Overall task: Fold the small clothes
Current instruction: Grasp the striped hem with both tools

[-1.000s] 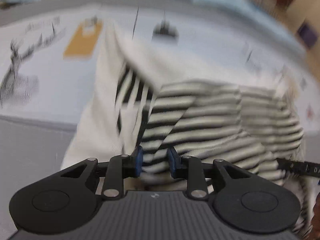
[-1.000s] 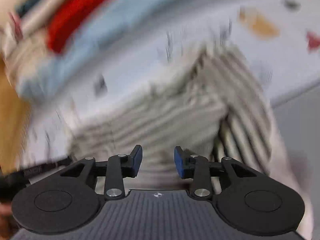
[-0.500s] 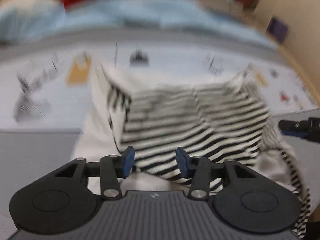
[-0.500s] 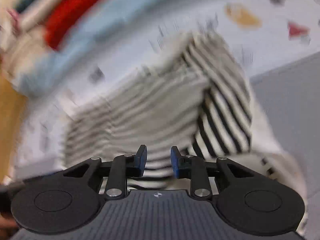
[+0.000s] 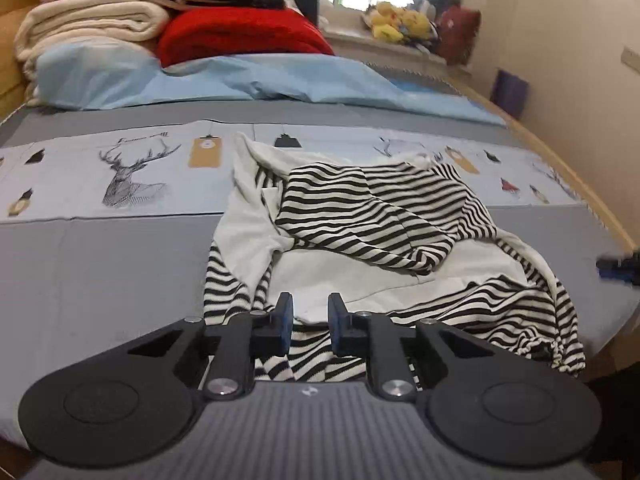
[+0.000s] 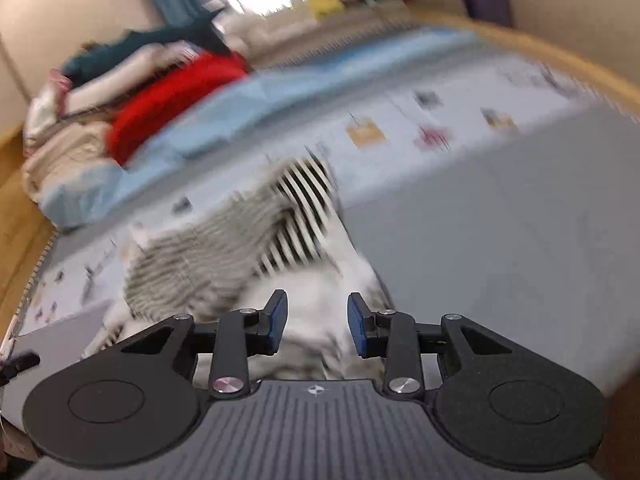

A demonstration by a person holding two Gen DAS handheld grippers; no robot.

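A small black-and-white striped garment with a white lining [image 5: 372,216] lies crumpled on the bed, its upper part folded over the lower. My left gripper [image 5: 309,316] hovers over its near hem, jaws a little apart and empty. In the right wrist view the same garment [image 6: 240,248] is blurred. My right gripper [image 6: 317,322] is open and empty above its near edge. The right gripper's tip shows at the right edge of the left wrist view [image 5: 620,266].
The bed has a grey cover [image 5: 100,272] with a printed pale blue band [image 5: 132,176]. A blue pillow [image 5: 224,80], a red blanket [image 5: 240,36] and stacked cream blankets [image 5: 92,20] lie at the head. A wooden bed rail [image 5: 560,168] runs along the right.
Both grippers have let go of the garment and drawn back toward the near edge. The folded-over striped part now lies on the bed. The right gripper has opened wider.
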